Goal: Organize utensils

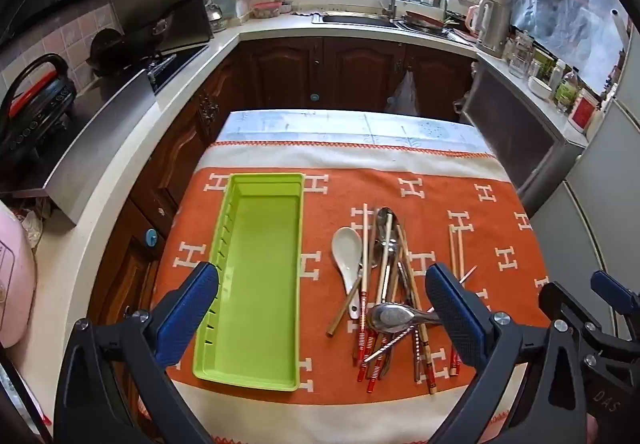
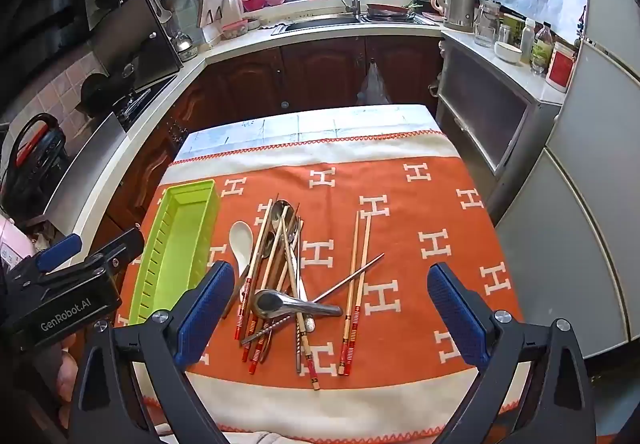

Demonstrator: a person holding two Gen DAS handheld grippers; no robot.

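Utensil pile (image 2: 288, 284) lies between right gripper's (image 2: 332, 312) spread jaws.

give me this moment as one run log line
stage: start | left tongs: open, empty | right tongs: open, empty | green tray: empty | utensil pile: untouched on cloth, right of tray

A tray (image 1: 256, 276) lies on the cloth (image 1: 440, 199), left of a utensil heap (image 1: 388, 292). Two chopsticks (image 2: 358, 284) lie just right of the heap. A sink (image 2: 324, 23) sits behind the table.
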